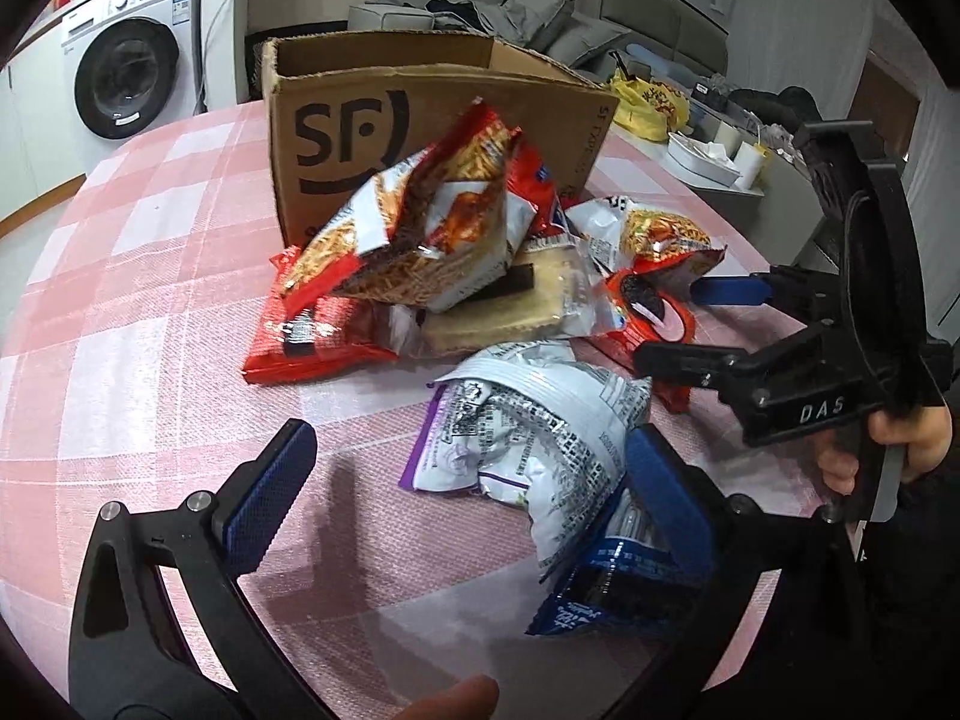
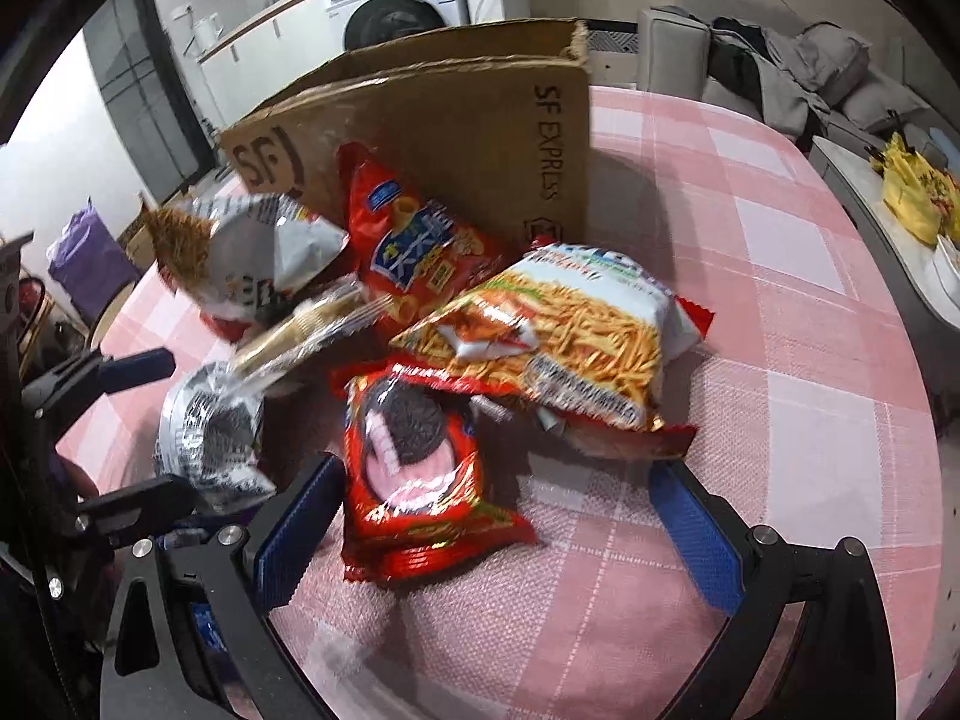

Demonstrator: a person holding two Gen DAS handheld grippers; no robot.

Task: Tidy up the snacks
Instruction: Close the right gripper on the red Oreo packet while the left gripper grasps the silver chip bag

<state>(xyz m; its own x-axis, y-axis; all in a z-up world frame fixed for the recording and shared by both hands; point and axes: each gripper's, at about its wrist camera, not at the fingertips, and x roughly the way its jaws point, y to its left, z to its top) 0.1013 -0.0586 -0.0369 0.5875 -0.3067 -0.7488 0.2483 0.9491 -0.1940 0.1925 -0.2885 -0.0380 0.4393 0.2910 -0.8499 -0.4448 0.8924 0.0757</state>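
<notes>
- The snacks lie in a loose heap on the pink checked bench, just near of the open box, which stands upright with its top clear; I judge it is the place they are meant to go.
- A stick-snack bag sits on top of the heap, leaning against the box front. A second one lies to the right, partly over the red cookie pack.
- The cracker pack lies under the top bag, in the middle of the heap.
- The left gripper is released, its blue pads spread wide. It comes in low from the near side, and the right pad touches or overlaps the silver bag, which lies nearest, apart from the heap.
- A blue pack lies under that same pad.
- The right gripper is also released, angled down at the bench, with the red cookie pack's near end between its pads. This looks like a lining-up for a grasp.
- A hand holds the right gripper's handle at the right edge.
</notes>
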